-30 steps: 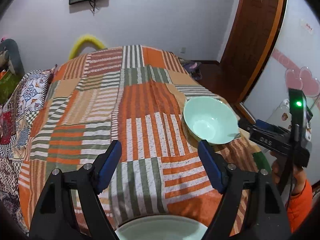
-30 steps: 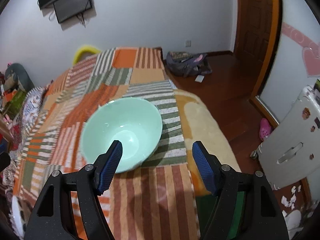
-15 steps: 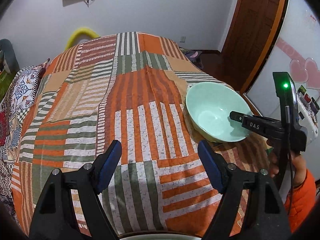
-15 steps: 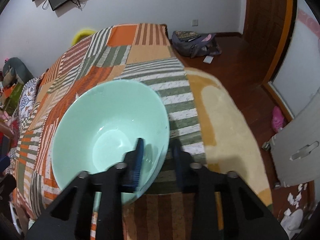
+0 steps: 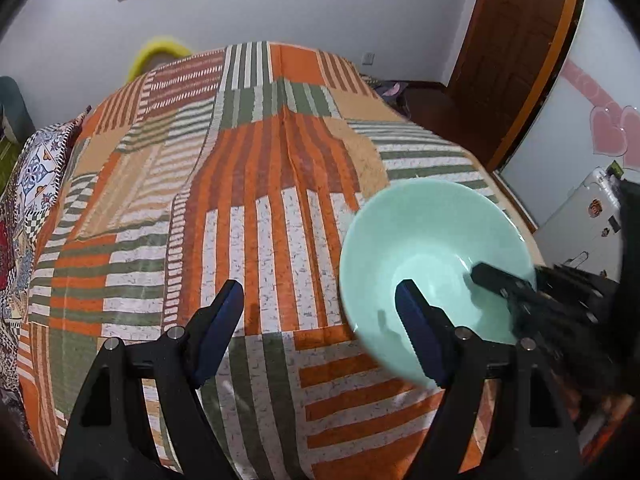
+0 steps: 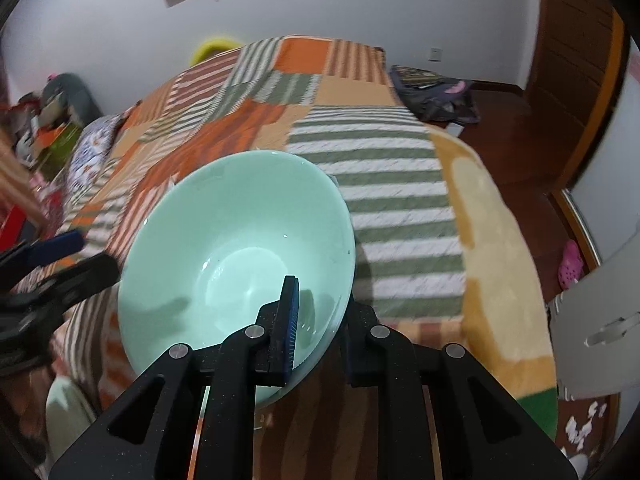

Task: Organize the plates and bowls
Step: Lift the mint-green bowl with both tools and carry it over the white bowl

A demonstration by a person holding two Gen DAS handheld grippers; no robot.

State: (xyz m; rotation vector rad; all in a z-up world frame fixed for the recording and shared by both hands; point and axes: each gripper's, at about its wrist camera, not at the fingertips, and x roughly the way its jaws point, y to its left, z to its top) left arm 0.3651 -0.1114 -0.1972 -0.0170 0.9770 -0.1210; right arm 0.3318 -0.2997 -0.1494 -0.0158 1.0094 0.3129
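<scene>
A mint green bowl (image 6: 232, 240) hangs tilted over the striped bedspread (image 6: 392, 200). My right gripper (image 6: 320, 308) is shut on its near rim, one blue pad inside the bowl and the other finger outside, behind the wall. In the left wrist view the bowl (image 5: 432, 248) is at the lower right, with the right gripper (image 5: 504, 284) clamped on its right rim. My left gripper (image 5: 320, 308) stands open over the bedspread with nothing between its fingers; its right finger overlaps the bowl's near side. The left gripper (image 6: 52, 256) shows blurred at the left edge of the right wrist view.
A pale plate (image 6: 66, 408) lies at the lower left, below the bowl. A backpack (image 6: 436, 96) sits on the wooden floor past the bed's far corner. A white cabinet (image 6: 600, 312) and a pink shoe (image 6: 572, 264) are on the right. A brown door (image 5: 520, 40) stands beyond.
The right gripper has shut on the bowl's rim, and the bowl is now tilted and nearer the left gripper. The left gripper moved forward; the plate left its lower edge.
</scene>
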